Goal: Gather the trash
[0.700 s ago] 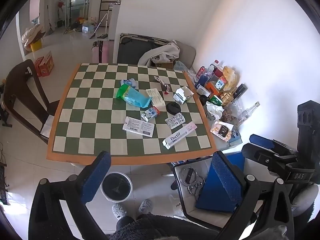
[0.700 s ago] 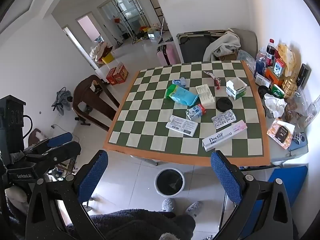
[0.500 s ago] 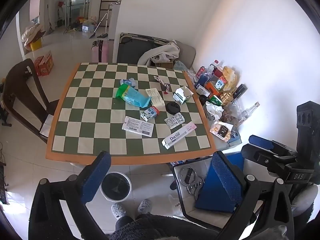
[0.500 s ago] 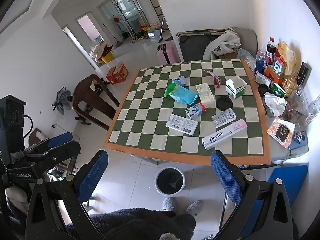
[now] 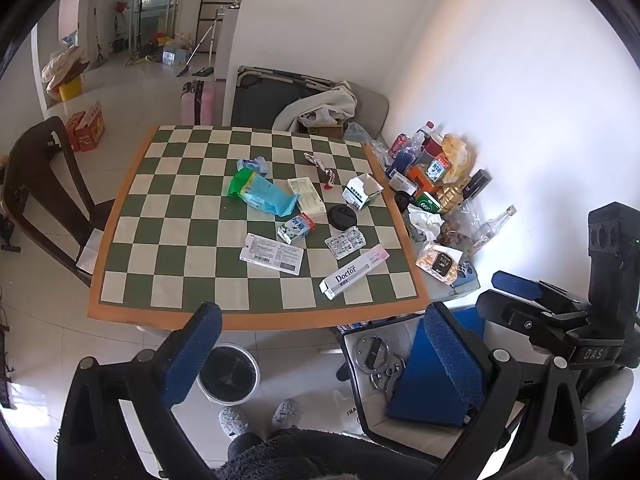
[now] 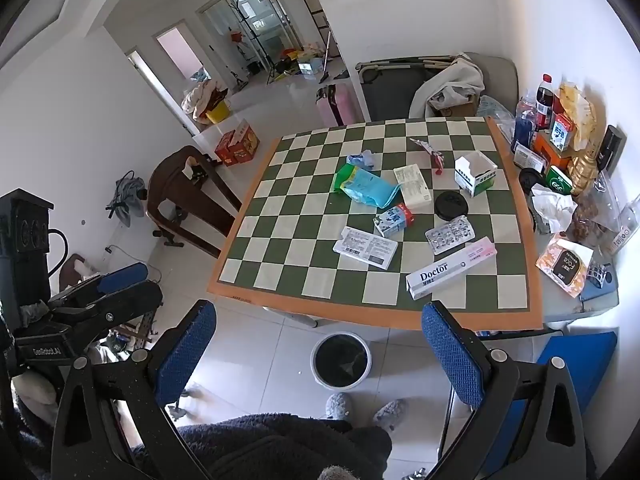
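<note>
Trash lies on the checkered table [image 5: 160, 216] [image 6: 280, 240]: a "Doctor" toothpaste box [image 5: 354, 272] [image 6: 450, 268], a blister pack [image 5: 345, 242] [image 6: 450, 235], a black lid [image 5: 342, 216] [image 6: 451, 205], a small milk carton [image 5: 295, 227] [image 6: 394, 221], a flat white leaflet box [image 5: 271, 253] [image 6: 366, 247], a green and blue wrapper [image 5: 260, 194] [image 6: 366, 186], and an open white box [image 5: 362, 191] [image 6: 475, 174]. A white bin with a black liner [image 5: 228, 374] [image 6: 341, 360] stands on the floor before the table. My left gripper [image 5: 320, 356] and right gripper [image 6: 320, 356] are open, empty, high above the floor short of the table.
A dark wooden chair [image 5: 40, 192] [image 6: 188, 196] stands left of the table. Bottles, snack packs and tissues [image 5: 436, 184] [image 6: 560, 168] crowd a side surface at the right. A blue folder and an open case [image 5: 420, 368] lie on the floor at right. My slippered feet [image 6: 364, 406] are near the bin.
Both views have shifted very slightly; the table sits a little lower and nearer in frame. Both grippers stay open and empty.
</note>
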